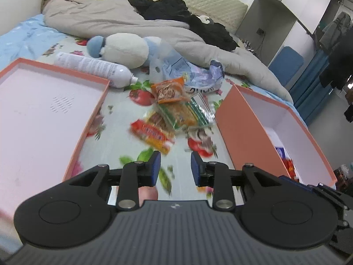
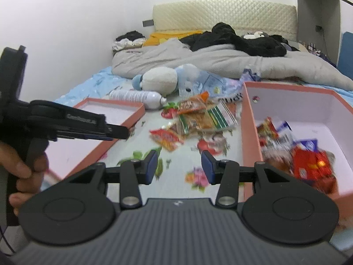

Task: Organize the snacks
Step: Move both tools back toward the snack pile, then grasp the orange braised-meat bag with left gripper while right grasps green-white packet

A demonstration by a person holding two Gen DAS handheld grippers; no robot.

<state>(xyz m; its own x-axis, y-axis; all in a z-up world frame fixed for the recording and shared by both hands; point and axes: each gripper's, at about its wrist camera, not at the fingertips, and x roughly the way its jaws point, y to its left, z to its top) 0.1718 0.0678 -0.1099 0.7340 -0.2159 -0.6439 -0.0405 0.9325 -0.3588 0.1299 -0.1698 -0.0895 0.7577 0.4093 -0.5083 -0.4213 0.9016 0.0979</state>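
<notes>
Several loose snack packets lie on the floral sheet: a red-yellow one (image 1: pixel 154 135) (image 2: pixel 167 138) nearest, a green-orange one (image 1: pixel 185 114) (image 2: pixel 198 119) behind it, and an orange one (image 1: pixel 169 89) (image 2: pixel 192 105) farthest. To their right stands a pink box (image 1: pixel 238 128) (image 2: pixel 249 119) holding several packets (image 2: pixel 308 165). My left gripper (image 1: pixel 175 167) hovers open just short of the red-yellow packet, nothing between its fingers. It also shows side-on in the right wrist view (image 2: pixel 123 132), held by a hand. My right gripper (image 2: pixel 179 166) is open and empty, over the sheet left of the box.
The box's shallow lid (image 1: pixel 44 110) (image 2: pixel 123 110) lies to the left. Behind the snacks are a white bottle (image 1: pixel 92 66) (image 2: pixel 136 96), a plush toy (image 1: pixel 125 48) (image 2: pixel 158 80), a crumpled plastic bag (image 1: pixel 198 77), a grey duvet (image 1: pixel 110 19) and black clothes (image 2: pixel 238 39).
</notes>
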